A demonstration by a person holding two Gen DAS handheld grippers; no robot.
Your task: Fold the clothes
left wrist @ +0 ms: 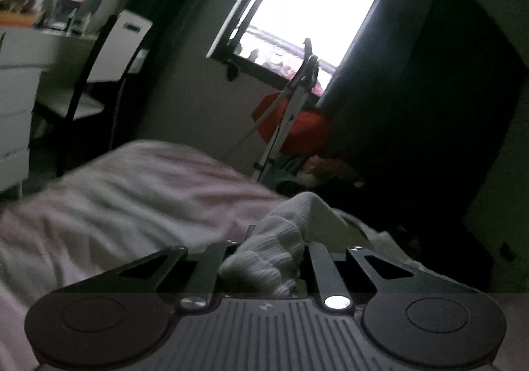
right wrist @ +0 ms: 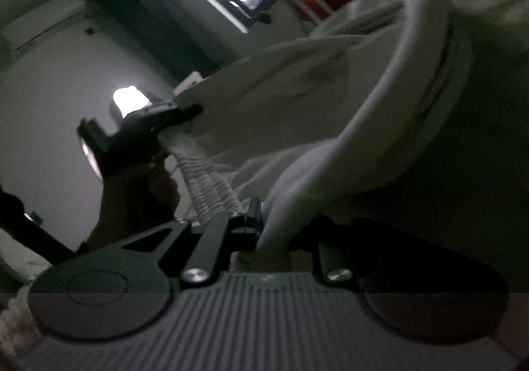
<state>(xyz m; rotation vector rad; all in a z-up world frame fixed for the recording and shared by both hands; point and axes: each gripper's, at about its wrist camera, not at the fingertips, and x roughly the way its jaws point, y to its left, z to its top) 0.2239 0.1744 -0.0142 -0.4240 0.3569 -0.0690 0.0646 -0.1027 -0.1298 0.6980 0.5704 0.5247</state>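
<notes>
The white garment (right wrist: 297,100) hangs lifted between the two grippers, clear of the bed (left wrist: 115,199), which lies below and to the left of the garment in the left wrist view. It is a soft knit: one edge shows a ribbed band, another a smooth rolled hem or collar. It judges as light, limp and non-slippery; it will sag and drape wherever it is not supported, and it will not hold a crease without being laid flat.

The left gripper (left wrist: 264,248) has its jaws pressed together on a bunched ribbed fold of the garment. The right gripper (right wrist: 264,232) has its jaws pinching the smooth rolled edge, which rises from the jaws and curves up and away. In the right wrist view, the left gripper appears to the left of the garment, clamped on its corner, with the person's hand (right wrist: 139,185) just below it.

Recommended hold: two corners or the two ends of one edge, so the cloth spreads under its own weight. A bunched grip, as at the left jaws, is judged likely to leave the panel twisted.

Beyond the garment stand a folding rack (left wrist: 287,119) with a red item (left wrist: 297,126), and the window (left wrist: 307,7) above them. A white chair (left wrist: 109,57) stands well to the left of the garment.
</notes>
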